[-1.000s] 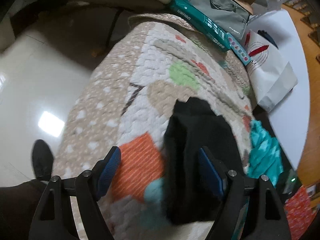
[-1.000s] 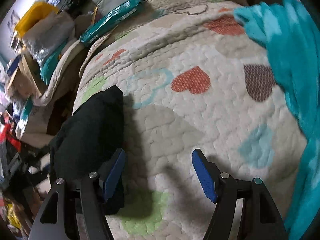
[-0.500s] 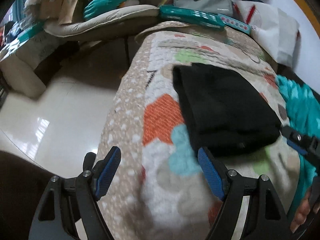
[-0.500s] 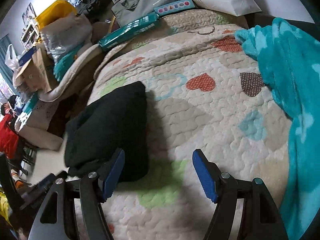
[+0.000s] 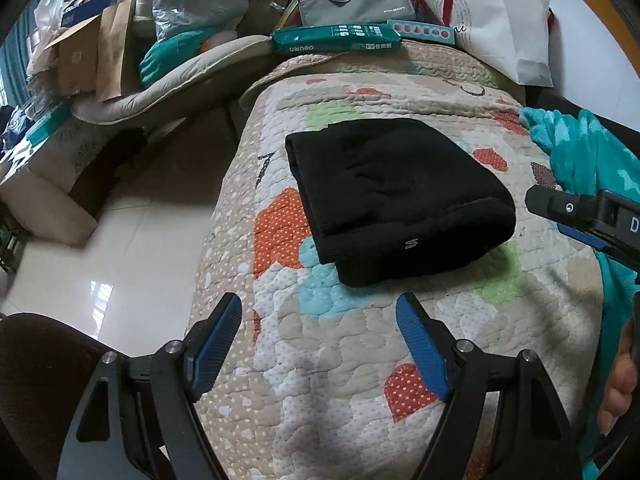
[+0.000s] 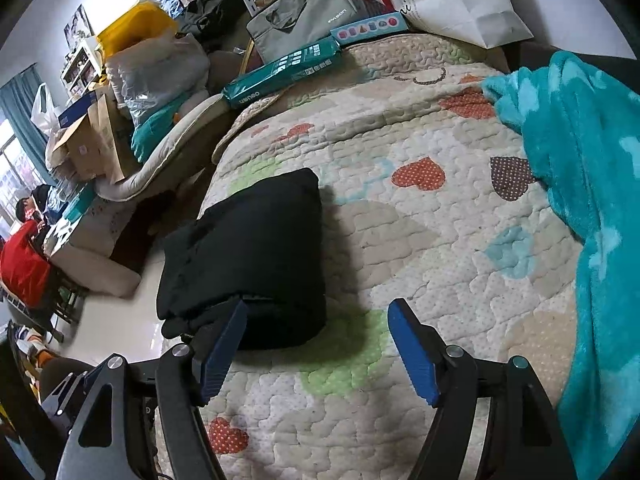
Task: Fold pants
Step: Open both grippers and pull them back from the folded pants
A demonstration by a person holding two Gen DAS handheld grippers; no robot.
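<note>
Pants (image 5: 396,196) lie folded in compact stack on quilt (image 5: 344,392). Left gripper (image 5: 320,340) spread, empty; right gripper (image 6: 316,340) opening, empty. Folding looks finished; next likely just withdraw.

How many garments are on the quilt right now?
1: the folded black pants, lying near the quilt's floor-side edge. A teal blanket along the opposite side could hide more.

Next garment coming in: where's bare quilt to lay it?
Free: the quilt between the folded black pants and the teal blanket, and the near strip under both open grippers. Crowded: the far edge, with the green box and white bag.
</note>
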